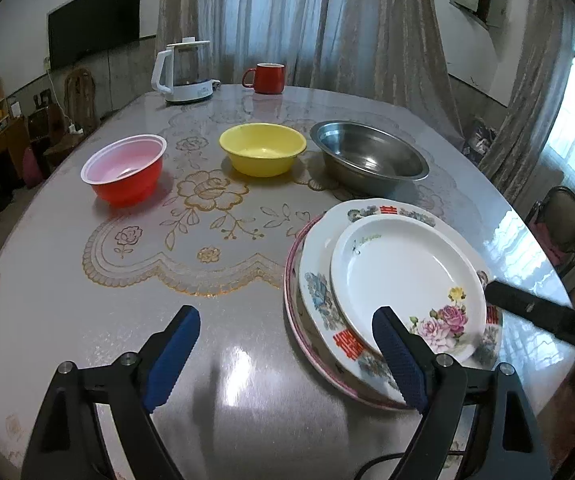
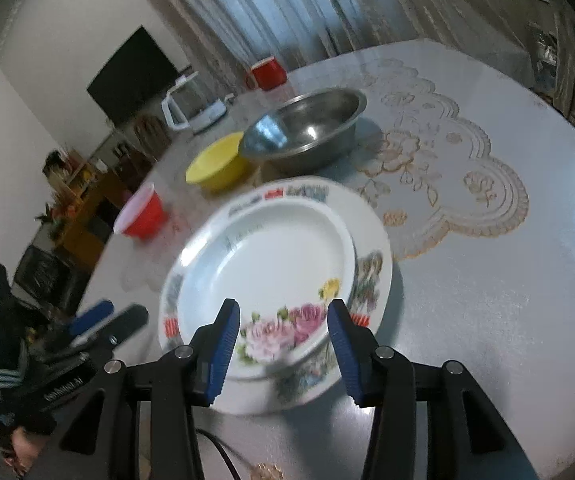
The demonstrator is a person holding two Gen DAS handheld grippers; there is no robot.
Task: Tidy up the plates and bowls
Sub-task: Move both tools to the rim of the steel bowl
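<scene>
On the near right part of the counter (image 1: 87,320) the plates are already gathered into one pile: a small white plate with roses (image 1: 407,284) lies on a larger patterned plate (image 1: 319,280), and under both a pink-rimmed plate (image 1: 289,276) shows only as a thin edge. That half of the job looks done, though the top plate sits a little off-centre. The bowls are not yet nested: the red bowl (image 1: 125,170), the yellow bowl (image 1: 262,154) and the steel bowl (image 1: 369,156) stand in a row farther back, each apart from its neighbour, though the yellow and steel ones are close. By size, I judge the yellow one would go into the steel one, and the red one on top. The left hand-held gripper (image 1: 287,360) hangs released above the counter, one finger over the pile's near rim, holding nothing. The right hand-held gripper (image 2: 283,344) is also released, its fingers spread either side of the rose plate's near edge, apparently not clamping it; the blur makes contact hard to judge. A kettle (image 1: 185,74) and a red mug (image 1: 265,78) stand at the far side, outside the task
</scene>
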